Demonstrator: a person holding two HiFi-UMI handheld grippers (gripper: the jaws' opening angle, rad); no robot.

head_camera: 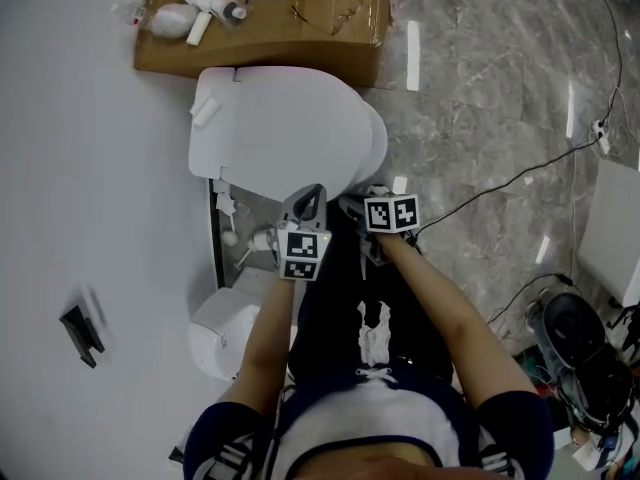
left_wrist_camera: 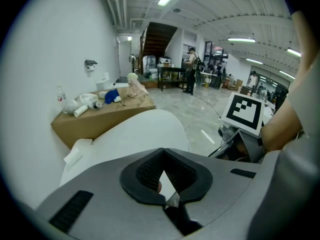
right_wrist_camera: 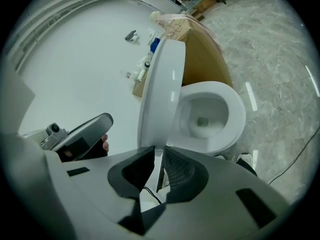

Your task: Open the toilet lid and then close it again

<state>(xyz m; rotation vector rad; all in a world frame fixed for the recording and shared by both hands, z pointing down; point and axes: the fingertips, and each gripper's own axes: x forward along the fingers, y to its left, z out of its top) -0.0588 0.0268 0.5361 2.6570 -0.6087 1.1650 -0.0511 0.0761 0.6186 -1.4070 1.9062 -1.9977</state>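
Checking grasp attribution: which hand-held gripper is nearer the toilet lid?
Right. The right hand-held gripper grips the toilet lid by its edge; the left hand-held gripper hovers beside it.

The toilet (right_wrist_camera: pixel 220 119) stands on the floor (head_camera: pixel 480 88), its back to the wall (head_camera: pixel 80 168) at the left. Its lid (head_camera: pixel 280 133) is raised, near edge between the right gripper's (right_wrist_camera: pixel 158 151) jaws. Beyond the toilet, along the wall, sits a cardboard box (head_camera: pixel 250 53) with bottles (head_camera: pixel 210 0) on its left end. Cables (head_camera: pixel 520 178) cross the floor at the right.
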